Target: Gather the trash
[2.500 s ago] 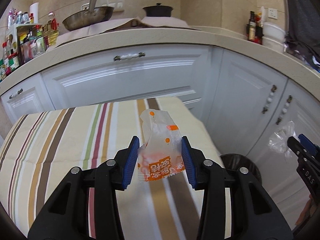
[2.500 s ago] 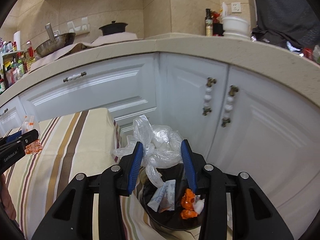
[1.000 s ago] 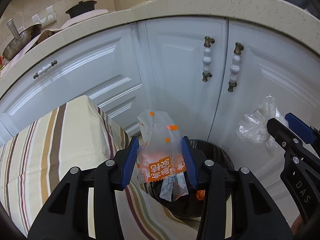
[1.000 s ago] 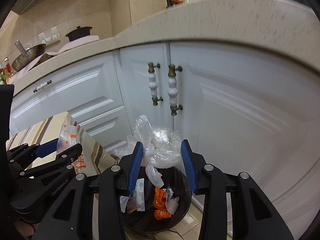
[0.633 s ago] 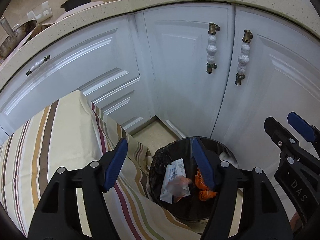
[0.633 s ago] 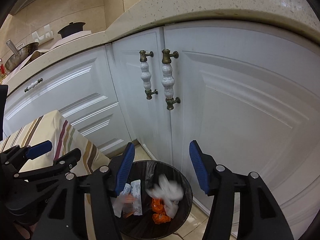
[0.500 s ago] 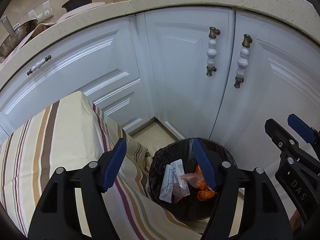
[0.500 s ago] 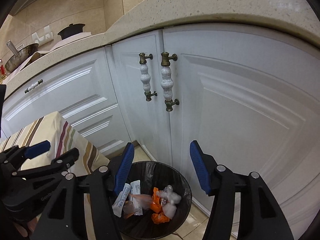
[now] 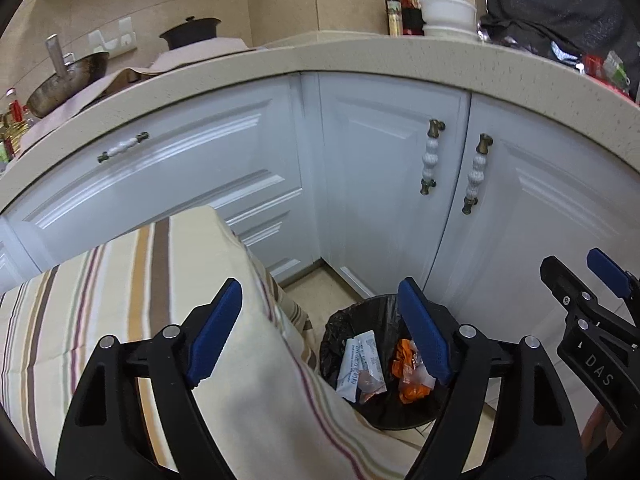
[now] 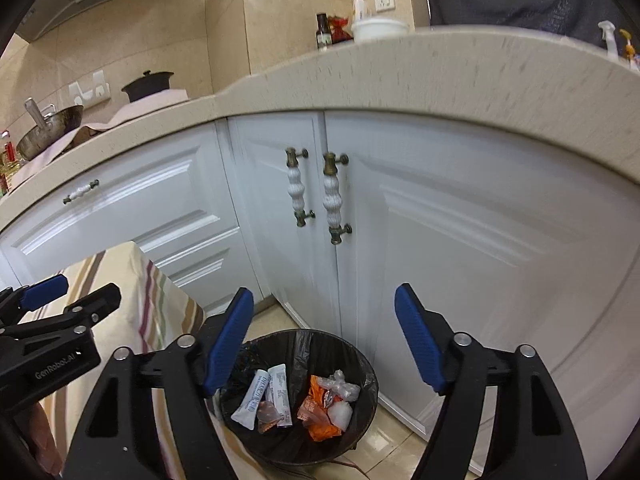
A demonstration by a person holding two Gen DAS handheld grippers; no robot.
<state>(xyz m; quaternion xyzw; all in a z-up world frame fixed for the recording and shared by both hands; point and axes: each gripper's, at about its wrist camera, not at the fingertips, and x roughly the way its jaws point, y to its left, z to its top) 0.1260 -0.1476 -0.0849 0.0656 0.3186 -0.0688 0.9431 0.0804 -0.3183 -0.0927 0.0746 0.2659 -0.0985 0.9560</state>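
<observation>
Now the round black bag-lined trash bin (image 10: pixel 366 364) sits low and near beneath both empty, still-widening grippers, the right gripper (image 10: pixel 324 336) hanging more directly above it than the left gripper (image 9: pixel 320 338).

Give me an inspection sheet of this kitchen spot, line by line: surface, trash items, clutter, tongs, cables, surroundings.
Surface: striped tablecloth, nothing seen on its visible part.
Job's things: black-lined bin on the floor holds white sachets, orange wrappers and a clear plastic wad.
Clutter: wok, black pot, bottle and white bowls on the counter.
Tongs: left tongs and right tongs opening, nothing between the jaws.
Cables: nothing seen.
Surroundings: white cabinet doors with ceramic handles; beige tiled wall.
</observation>
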